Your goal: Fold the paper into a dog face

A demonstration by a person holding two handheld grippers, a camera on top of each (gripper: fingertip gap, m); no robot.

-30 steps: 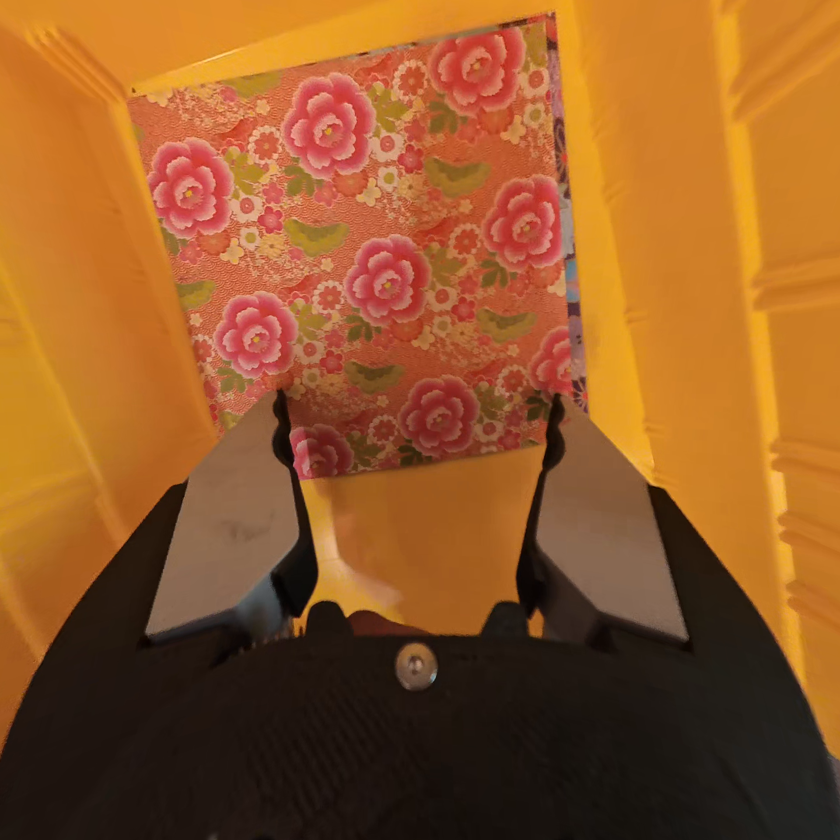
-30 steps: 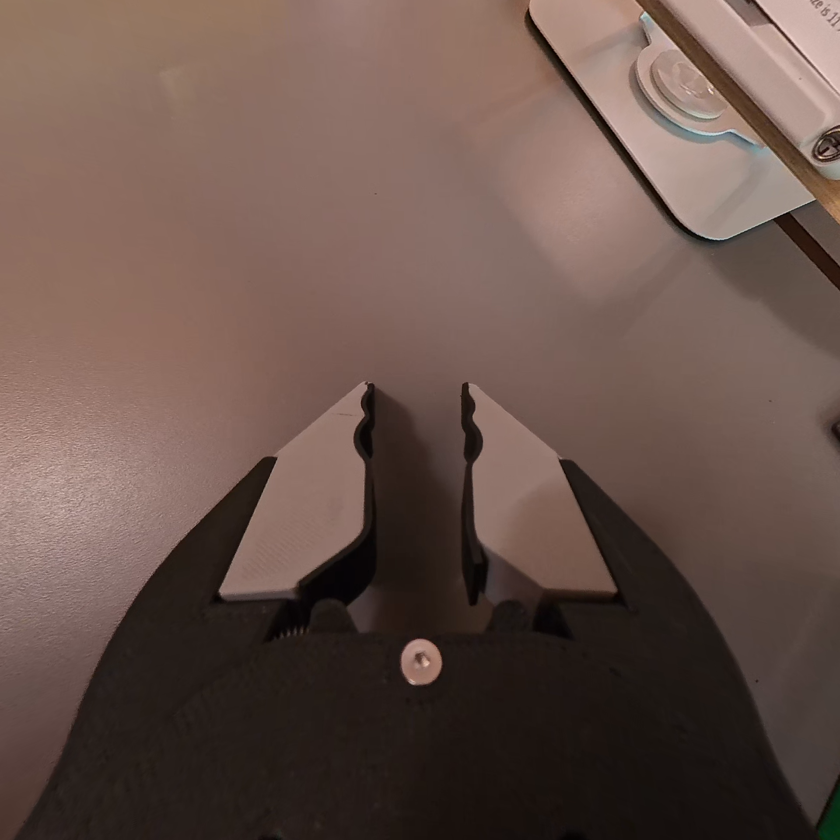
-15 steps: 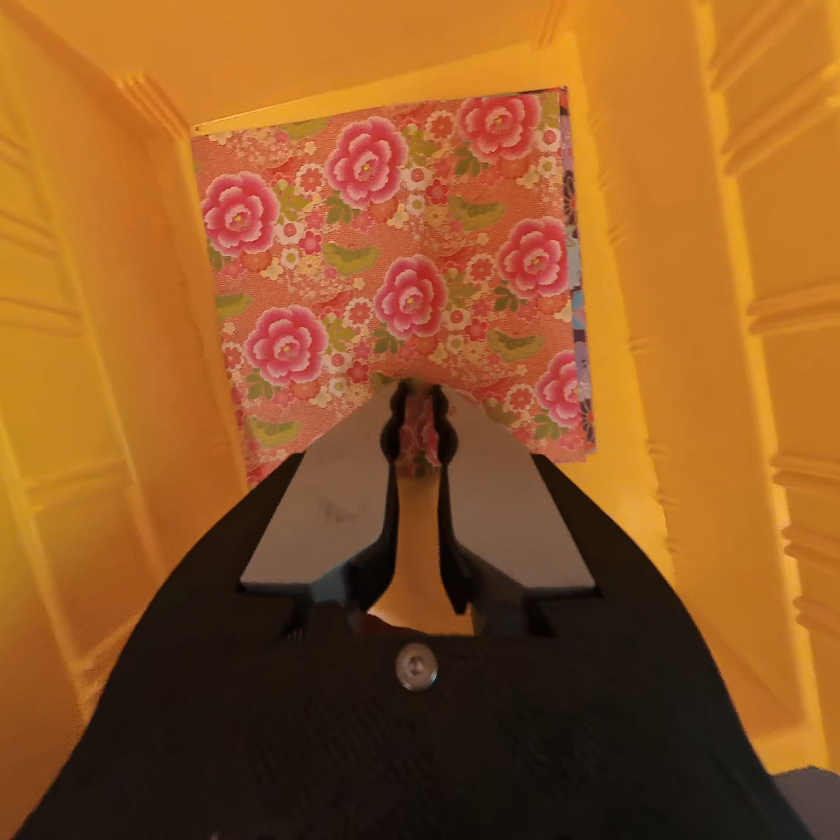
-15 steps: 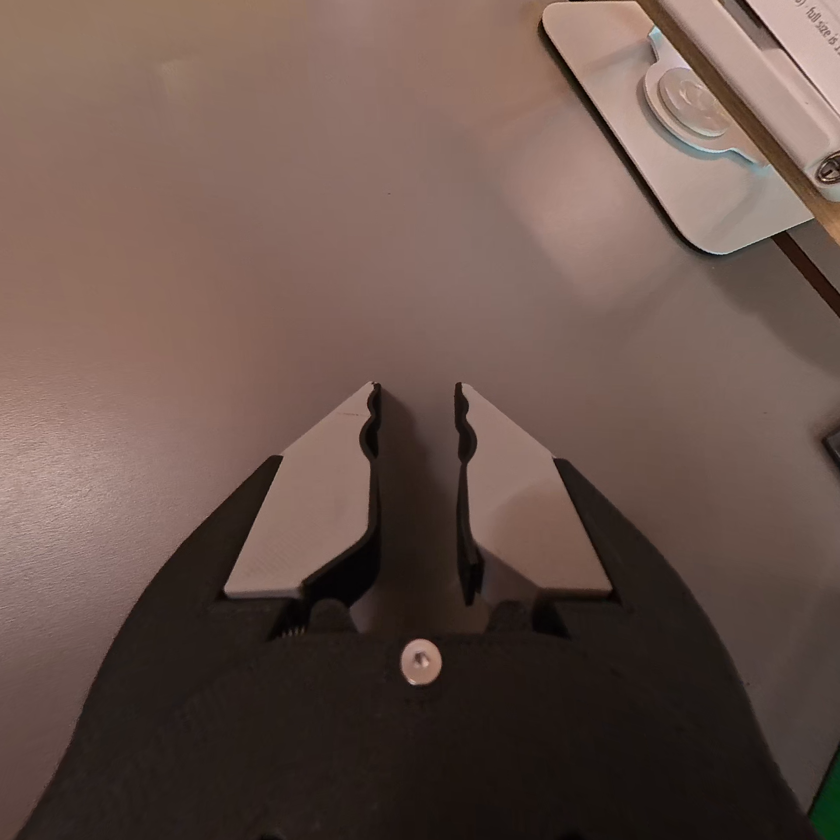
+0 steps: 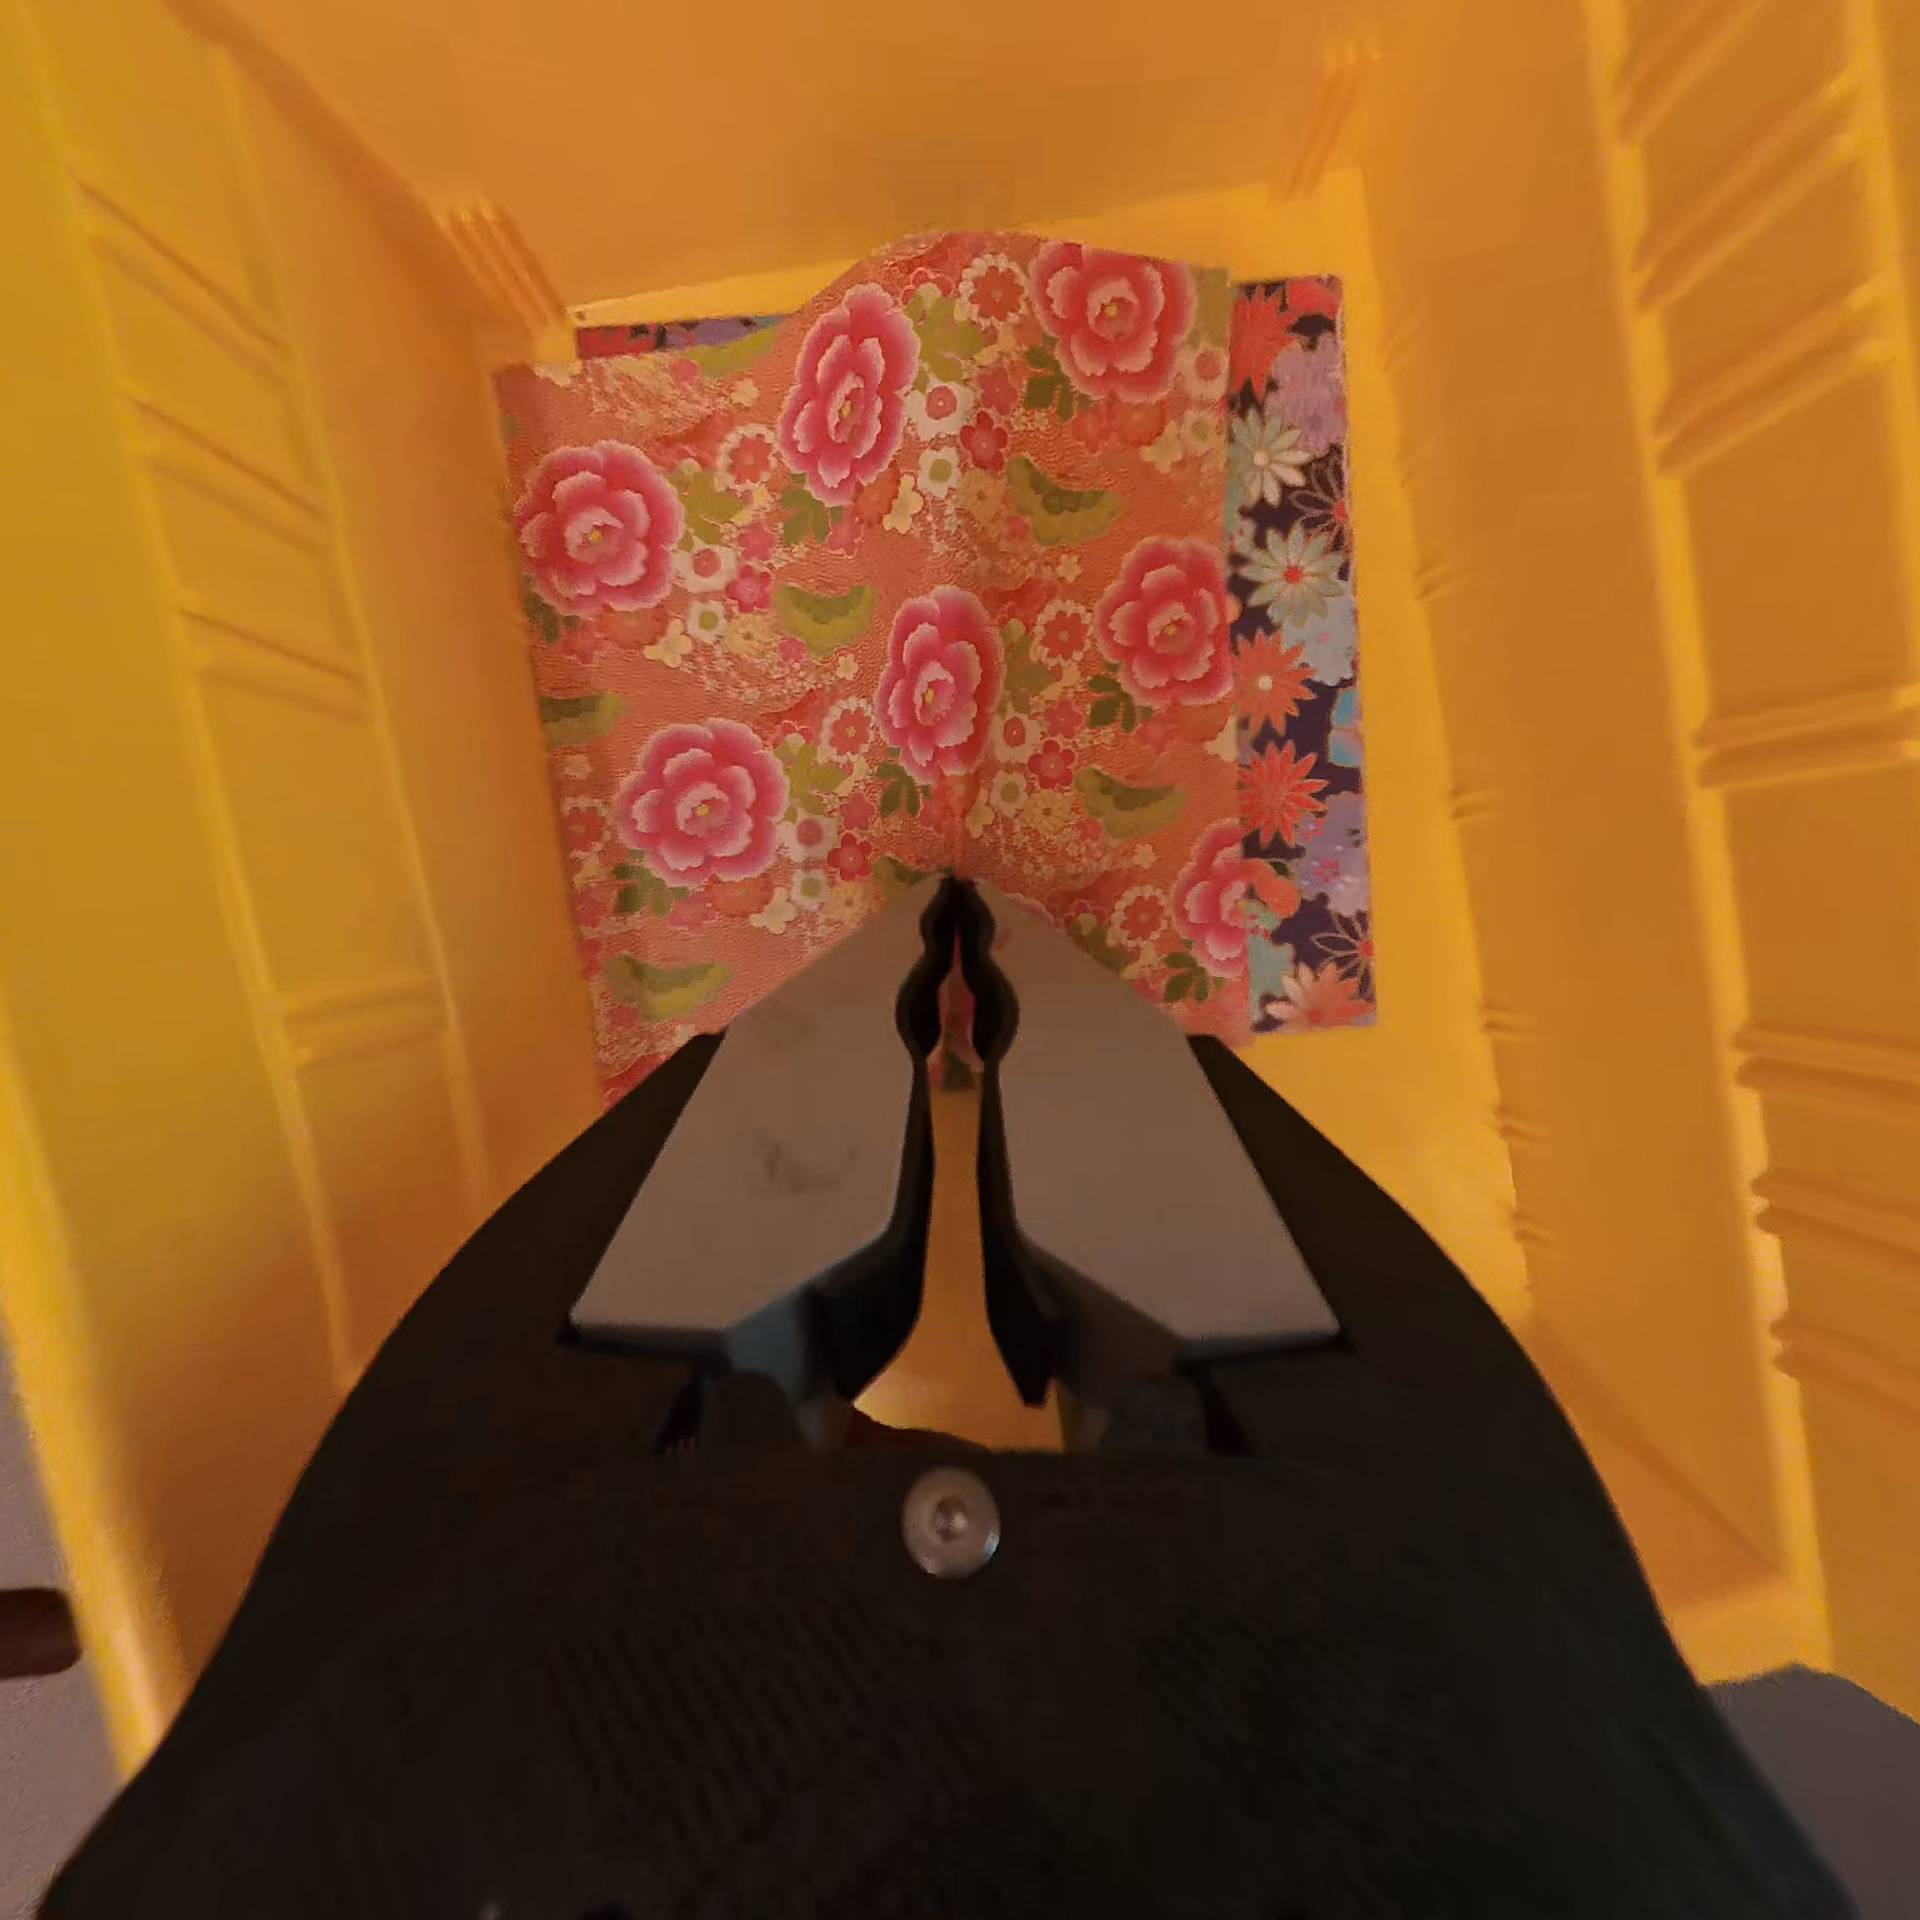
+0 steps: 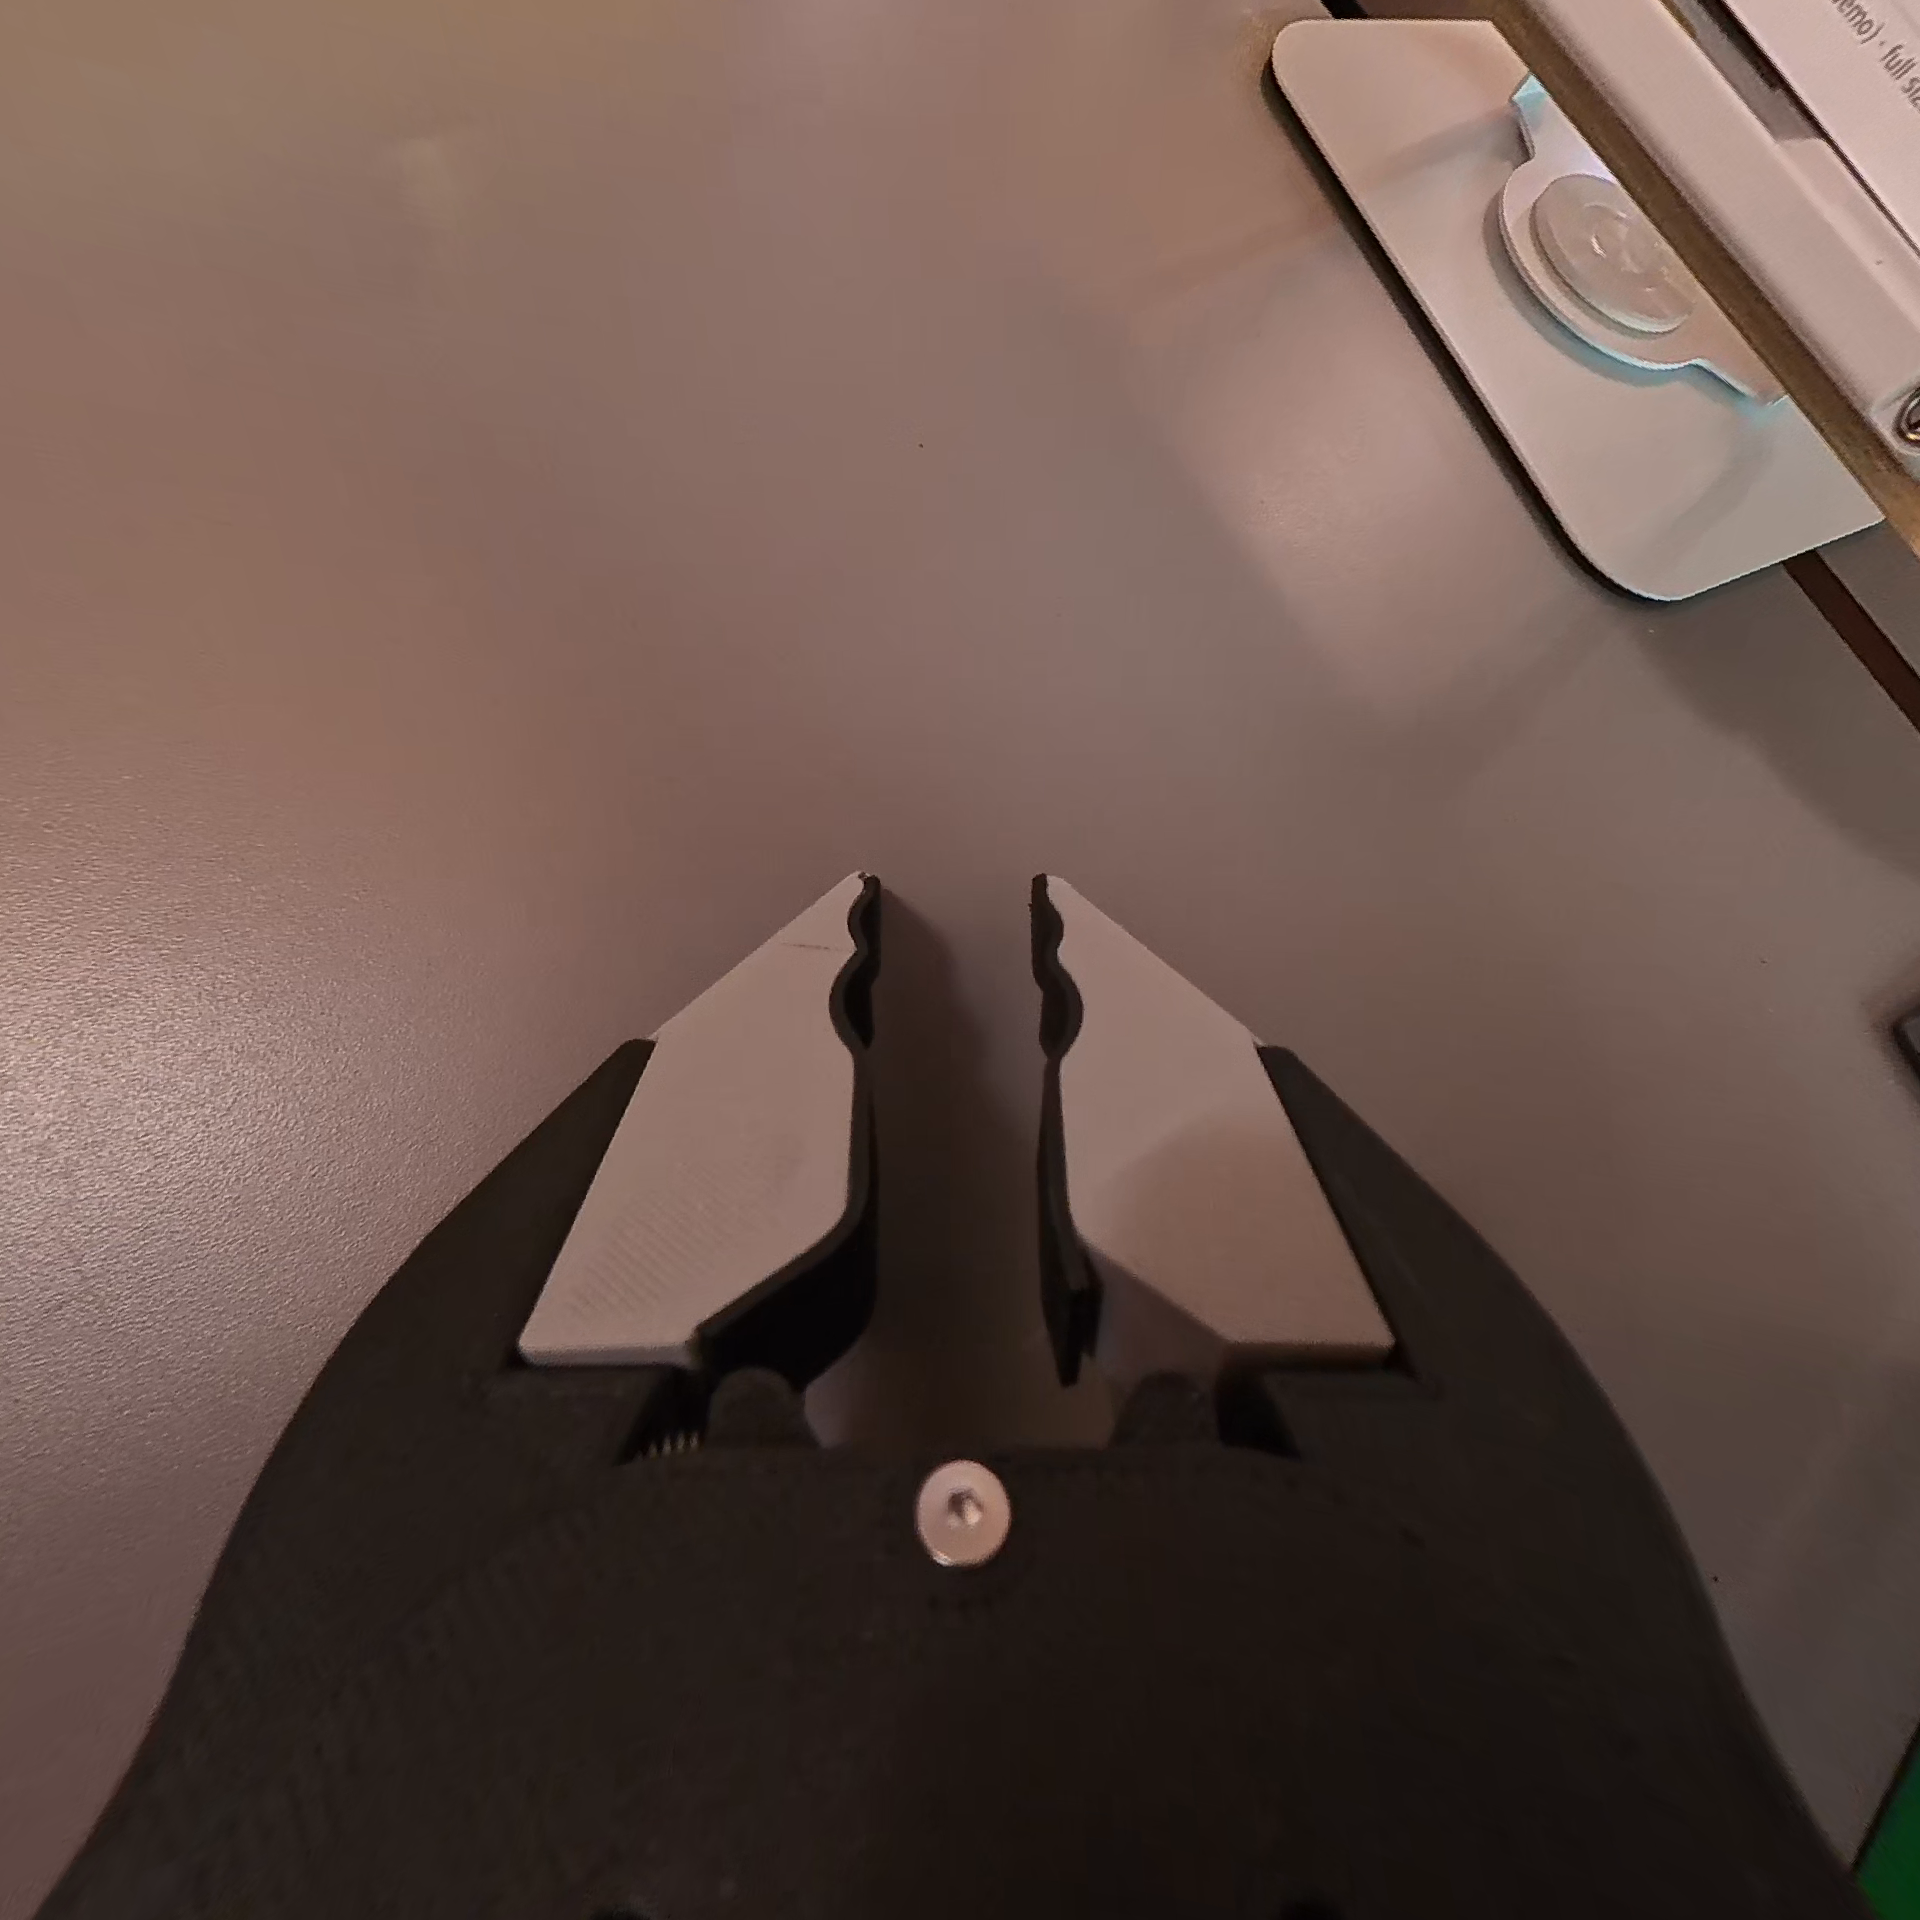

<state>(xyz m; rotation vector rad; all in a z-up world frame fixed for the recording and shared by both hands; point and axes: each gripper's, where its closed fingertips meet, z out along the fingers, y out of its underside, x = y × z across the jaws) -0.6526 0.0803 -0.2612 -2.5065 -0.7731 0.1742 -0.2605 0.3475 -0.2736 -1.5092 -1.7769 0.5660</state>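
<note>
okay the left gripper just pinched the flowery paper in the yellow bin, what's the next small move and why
Probably lift the left gripper straight up: it is shut on the near edge of the pink floral paper sheet, already buckled inside the yellow plastic bin, above a purple floral sheet.

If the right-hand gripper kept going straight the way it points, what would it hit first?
Most likely just the bare grey table. The right gripper, open and empty, has nothing ahead of it; the white plate sits off to its right. Depth is hard to judge.
</note>
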